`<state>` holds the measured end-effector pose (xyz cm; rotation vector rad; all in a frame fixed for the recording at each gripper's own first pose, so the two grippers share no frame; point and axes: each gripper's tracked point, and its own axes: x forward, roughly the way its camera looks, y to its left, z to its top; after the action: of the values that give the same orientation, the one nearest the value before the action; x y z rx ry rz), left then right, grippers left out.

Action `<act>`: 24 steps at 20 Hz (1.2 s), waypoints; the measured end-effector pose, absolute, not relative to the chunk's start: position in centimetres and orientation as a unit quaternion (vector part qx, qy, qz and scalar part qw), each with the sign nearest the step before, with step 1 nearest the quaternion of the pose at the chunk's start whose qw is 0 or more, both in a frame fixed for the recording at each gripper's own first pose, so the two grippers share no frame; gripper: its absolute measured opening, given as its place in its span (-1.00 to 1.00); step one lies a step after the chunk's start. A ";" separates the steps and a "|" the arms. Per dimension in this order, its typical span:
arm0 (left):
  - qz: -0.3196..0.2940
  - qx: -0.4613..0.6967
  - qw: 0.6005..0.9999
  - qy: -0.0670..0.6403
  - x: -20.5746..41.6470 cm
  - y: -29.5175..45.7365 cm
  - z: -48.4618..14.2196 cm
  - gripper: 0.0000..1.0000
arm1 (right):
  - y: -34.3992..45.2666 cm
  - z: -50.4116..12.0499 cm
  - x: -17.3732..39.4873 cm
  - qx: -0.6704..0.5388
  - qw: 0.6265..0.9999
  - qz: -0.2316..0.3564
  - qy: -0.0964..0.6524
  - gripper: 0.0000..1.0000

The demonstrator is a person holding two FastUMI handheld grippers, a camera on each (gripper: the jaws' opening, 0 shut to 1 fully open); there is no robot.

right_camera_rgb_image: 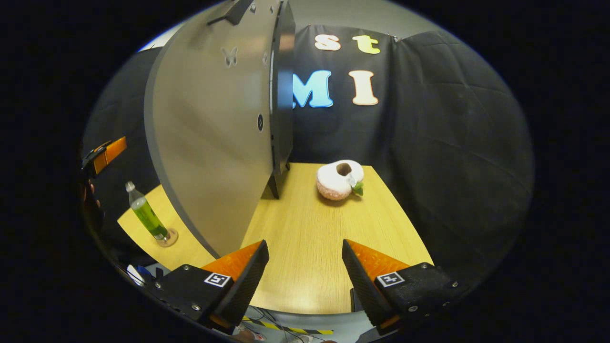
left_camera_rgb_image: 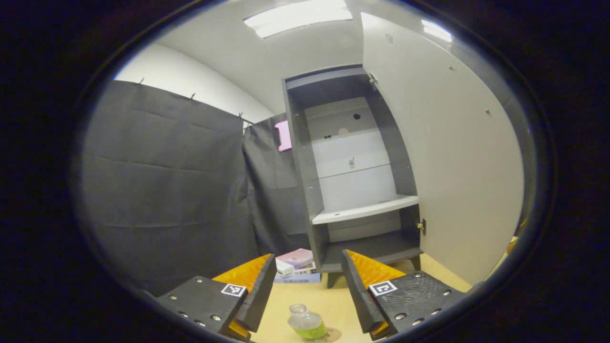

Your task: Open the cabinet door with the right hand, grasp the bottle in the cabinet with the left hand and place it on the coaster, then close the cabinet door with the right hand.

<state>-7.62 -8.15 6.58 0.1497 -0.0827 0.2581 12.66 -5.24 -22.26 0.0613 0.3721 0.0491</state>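
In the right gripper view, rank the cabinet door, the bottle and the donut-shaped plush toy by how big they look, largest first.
1. Cabinet door, by far the largest.
2. and 3. Bottle and plush toy: the bottle looks taller and thinner, the toy wider, and distance from the camera differs, so I would not rank them.

Wood, plastic and cloth

You are looking at a smooth wood-grain tabletop (right_camera_rgb_image: 314, 238), a clear glossy plastic bottle (right_camera_rgb_image: 147, 215), and a matt cabinet door (right_camera_rgb_image: 214, 143).

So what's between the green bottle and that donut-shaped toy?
In the right gripper view, the open cabinet door stands between the bottle and the toy.
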 end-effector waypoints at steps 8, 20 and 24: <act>0.047 0.085 0.993 -0.060 -9.4 -13.0 17.6 0.63 | -6.6 -6.0 14.6 0.124 0.990 0.045 0.058 0.89; 0.060 0.024 0.997 -0.051 -9.6 -8.3 19.6 0.84 | -4.4 4.6 12.5 0.105 0.993 0.039 -0.038 0.87; 0.062 -0.006 0.997 -0.050 -8.4 -5.5 19.3 0.84 | -4.3 4.3 12.3 0.100 0.994 0.007 -0.031 0.87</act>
<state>-8.35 -5.49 19.33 -0.0129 -0.0993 0.1251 12.34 -4.30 4.32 0.2006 -0.0618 0.0142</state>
